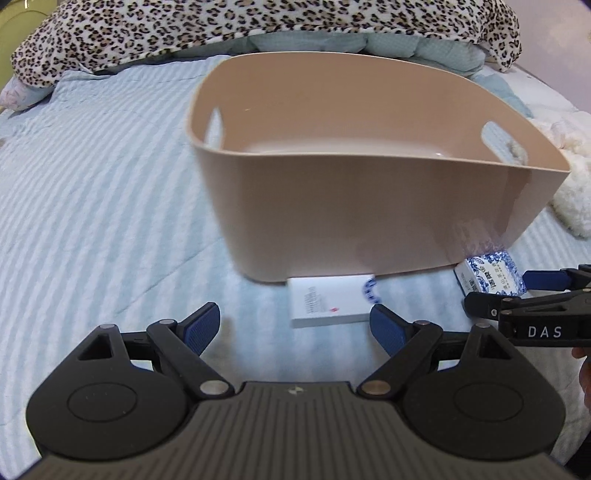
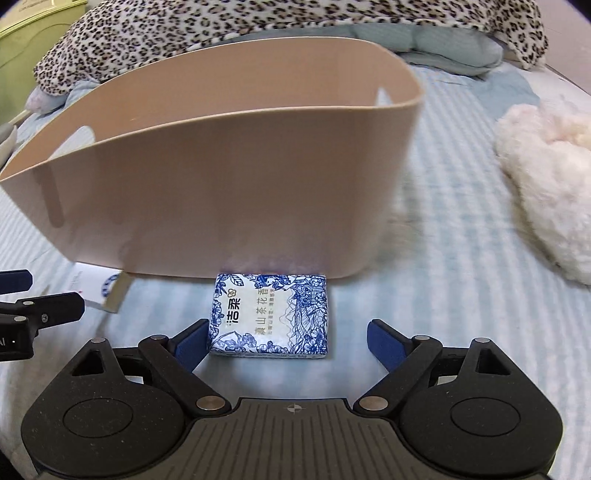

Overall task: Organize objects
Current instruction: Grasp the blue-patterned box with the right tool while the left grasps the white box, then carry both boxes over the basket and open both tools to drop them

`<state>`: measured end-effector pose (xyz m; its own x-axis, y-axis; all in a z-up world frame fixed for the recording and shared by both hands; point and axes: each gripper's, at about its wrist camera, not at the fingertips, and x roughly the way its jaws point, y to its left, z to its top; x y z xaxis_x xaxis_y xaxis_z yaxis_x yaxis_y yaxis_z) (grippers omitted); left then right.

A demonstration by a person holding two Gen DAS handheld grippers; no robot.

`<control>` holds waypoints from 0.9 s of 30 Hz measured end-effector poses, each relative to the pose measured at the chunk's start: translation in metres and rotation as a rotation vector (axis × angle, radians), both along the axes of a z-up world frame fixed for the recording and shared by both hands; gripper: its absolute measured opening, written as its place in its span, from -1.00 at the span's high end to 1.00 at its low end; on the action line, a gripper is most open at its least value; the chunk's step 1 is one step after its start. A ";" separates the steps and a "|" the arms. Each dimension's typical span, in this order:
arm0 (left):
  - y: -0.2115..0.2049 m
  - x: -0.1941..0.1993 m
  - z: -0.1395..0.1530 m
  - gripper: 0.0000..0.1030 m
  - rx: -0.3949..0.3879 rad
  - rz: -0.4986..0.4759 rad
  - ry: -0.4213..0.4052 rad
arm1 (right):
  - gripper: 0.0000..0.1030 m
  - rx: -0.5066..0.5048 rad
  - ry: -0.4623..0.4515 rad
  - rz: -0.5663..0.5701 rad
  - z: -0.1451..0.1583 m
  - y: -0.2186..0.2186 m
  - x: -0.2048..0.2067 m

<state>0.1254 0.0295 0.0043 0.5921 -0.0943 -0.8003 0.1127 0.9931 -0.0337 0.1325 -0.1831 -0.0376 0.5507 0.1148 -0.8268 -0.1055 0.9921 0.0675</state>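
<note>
A beige plastic basket [image 1: 369, 221] with handle cut-outs stands on the striped bed; it also shows in the right wrist view [image 2: 236, 199]. A flat white box [image 1: 328, 301] lies just in front of it, between and beyond the open fingers of my left gripper [image 1: 295, 326]. A blue-and-white patterned tissue pack [image 2: 269, 317] lies against the basket's front wall, between the open fingers of my right gripper [image 2: 286, 345], close to the left fingertip [image 2: 192, 345]. The pack shows at the right of the left wrist view [image 1: 489, 273], with the right gripper's fingers [image 1: 517, 295] beside it.
A leopard-print blanket [image 1: 258, 26] is piled behind the basket. A fluffy white plush item [image 2: 546, 177] lies right of the basket. The white box's corner [image 2: 99, 286] and the left gripper's fingers [image 2: 40, 310] show at the left of the right wrist view.
</note>
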 end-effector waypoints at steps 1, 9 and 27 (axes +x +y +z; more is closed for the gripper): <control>-0.005 0.003 -0.002 -0.72 0.001 -0.004 0.003 | -0.78 -0.002 0.000 -0.002 0.000 -0.003 0.000; -0.030 0.019 -0.024 -0.71 0.048 -0.009 0.028 | -0.69 -0.013 -0.006 0.007 -0.005 -0.006 -0.003; -0.032 -0.016 0.012 -0.16 0.027 -0.043 -0.069 | -0.17 0.012 -0.069 0.075 0.022 -0.006 -0.024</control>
